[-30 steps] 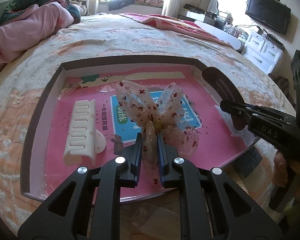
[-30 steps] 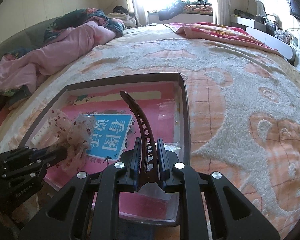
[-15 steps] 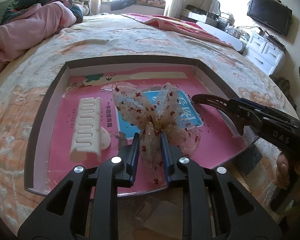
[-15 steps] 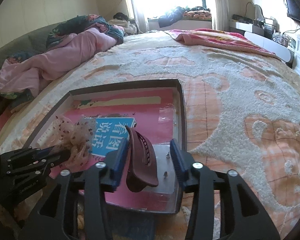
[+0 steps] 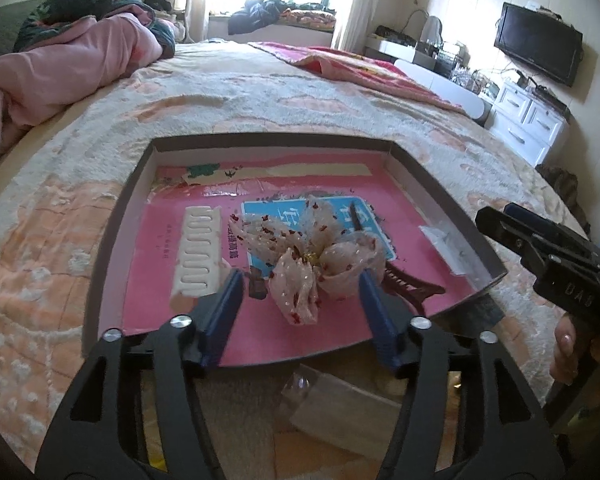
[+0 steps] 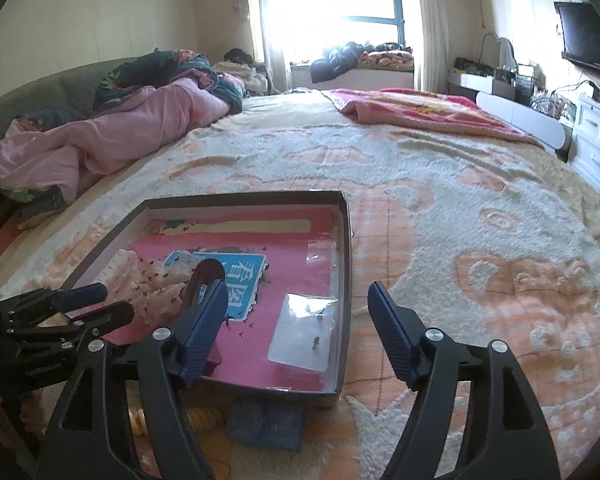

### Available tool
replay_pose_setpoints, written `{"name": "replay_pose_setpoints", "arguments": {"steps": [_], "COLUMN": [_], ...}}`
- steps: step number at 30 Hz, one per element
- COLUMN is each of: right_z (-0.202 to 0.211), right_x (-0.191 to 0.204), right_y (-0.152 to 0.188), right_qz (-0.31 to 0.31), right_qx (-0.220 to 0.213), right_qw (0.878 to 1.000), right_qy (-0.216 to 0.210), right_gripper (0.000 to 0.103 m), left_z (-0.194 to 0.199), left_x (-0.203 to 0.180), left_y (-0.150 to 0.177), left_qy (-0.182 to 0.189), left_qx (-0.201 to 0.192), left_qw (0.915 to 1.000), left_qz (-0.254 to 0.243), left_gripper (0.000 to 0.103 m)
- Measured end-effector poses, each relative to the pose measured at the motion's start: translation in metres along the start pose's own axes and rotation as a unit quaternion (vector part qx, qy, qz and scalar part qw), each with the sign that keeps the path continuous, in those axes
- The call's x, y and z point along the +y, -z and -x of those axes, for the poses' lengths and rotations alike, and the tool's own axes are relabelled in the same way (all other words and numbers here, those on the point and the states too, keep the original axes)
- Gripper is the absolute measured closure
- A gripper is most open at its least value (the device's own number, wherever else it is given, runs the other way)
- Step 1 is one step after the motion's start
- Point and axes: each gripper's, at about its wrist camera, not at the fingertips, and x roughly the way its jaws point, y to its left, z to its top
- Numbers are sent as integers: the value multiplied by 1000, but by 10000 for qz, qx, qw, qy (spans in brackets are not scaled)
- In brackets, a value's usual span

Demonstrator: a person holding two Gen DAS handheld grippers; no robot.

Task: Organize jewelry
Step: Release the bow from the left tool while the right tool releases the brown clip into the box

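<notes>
Holding both units over the near edge of the shallow box (image 5: 440, 196) on the bed (image 5: 260, 92). Left hand-held gripper (image 5: 298, 312): fingers spread wide apart, nothing clamped; the sheer bow clip (image 5: 320, 256) lies on the pink liner between them, approx. centre of box. White claw clip (image 5: 198, 252) lies just left of bow. Dark red hair clip (image 5: 408, 286) rests at bow's right, partly under it. Right hand-held gripper (image 6: 296, 332): fingers also wide apart, empty, over box's near right corner. Clear packet (image 6: 304, 332) w/ small items lies flat by right wall of box.
</notes>
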Motion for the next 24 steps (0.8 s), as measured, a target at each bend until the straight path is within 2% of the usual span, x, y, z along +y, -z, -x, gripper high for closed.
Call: {"name": "replay_pose_setpoints", "arguments": {"steps": [6, 9, 11, 24], "right_z": [18, 25, 29, 57], "right_x": [3, 2, 1, -4], "right_y": [1, 1, 3, 12], "right_qz": [4, -31, -59, -193], "right_qx": [-191, -257, -303, -465], "right_qw": [9998, 9997, 9995, 9987], "right_qy": [22, 9, 64, 21], "right_gripper": [25, 24, 17, 17], "left_z": [20, 31, 36, 69], "left_x": [-2, -2, -3, 1], "left_y": [-2, -3, -2, 1], "left_qy": [25, 70, 52, 37], "left_qx": [-250, -403, -480, -826], "left_qw": [9997, 9992, 9988, 9964], "left_qz": [6, 40, 53, 196], "left_gripper": [33, 23, 14, 12]}}
